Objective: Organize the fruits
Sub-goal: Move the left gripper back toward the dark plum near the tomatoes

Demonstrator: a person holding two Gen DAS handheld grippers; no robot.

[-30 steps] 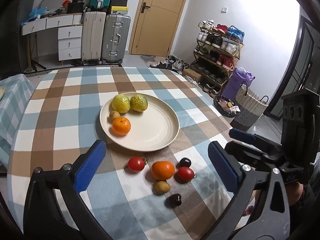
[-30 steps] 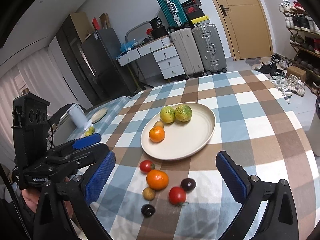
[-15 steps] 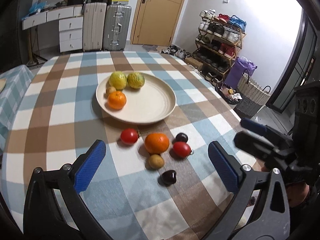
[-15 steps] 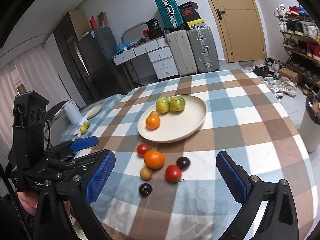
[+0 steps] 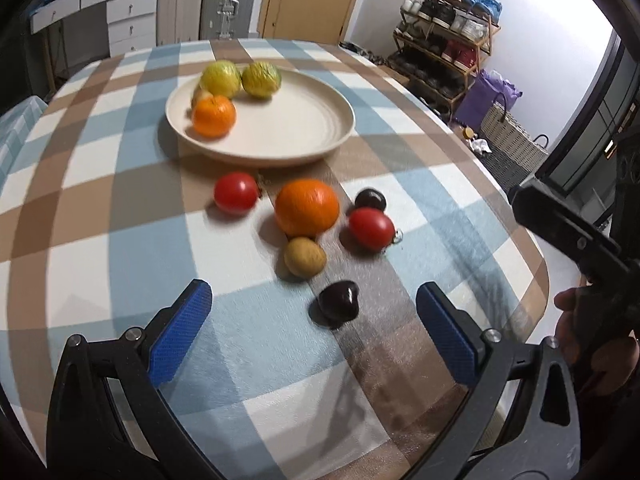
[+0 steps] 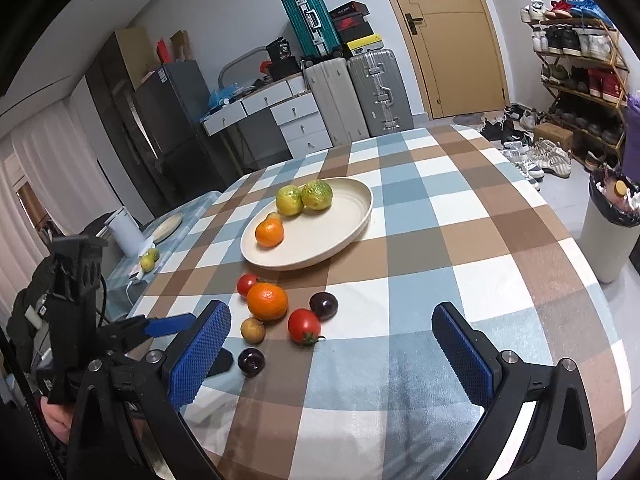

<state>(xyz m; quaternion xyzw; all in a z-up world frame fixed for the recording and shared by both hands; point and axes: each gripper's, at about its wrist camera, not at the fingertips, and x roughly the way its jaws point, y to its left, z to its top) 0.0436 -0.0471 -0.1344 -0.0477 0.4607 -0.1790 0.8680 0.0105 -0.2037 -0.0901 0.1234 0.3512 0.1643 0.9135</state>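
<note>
Loose fruit clustered on the checked cloth [image 5: 120,264] just in front of the plate [image 5: 304,120]: tomato [image 5: 236,193] at the left, orange [image 5: 307,208] beside it, dark plum [image 5: 370,199] behind a second tomato [image 5: 371,228] at the right, small tan fruit [image 5: 305,257] touching the orange's near side, another dark plum [image 5: 338,304] nearest of all. On the plate, at its far left part: two yellow-green citrus [image 5: 221,79] side by side, a smaller orange [image 5: 214,116] in front, a small tan fruit half hidden between them.

Left gripper [image 5: 314,334] spread wide, nothing held, blue pads [image 5: 180,332] low over the cloth, the near plum lying between the fingers' line and slightly ahead. Blurred view from the left wrist.

Right gripper [image 6: 332,354] likewise released and empty, set over the cloth to the right of the cluster, the near plum [image 6: 251,361] just beside its left pad [image 6: 200,356].

Beyond the table: suitcases [image 6: 360,96], drawers [image 6: 280,116], door [image 6: 448,32], shoe rack [image 6: 576,60], bin [image 6: 608,232].
</note>
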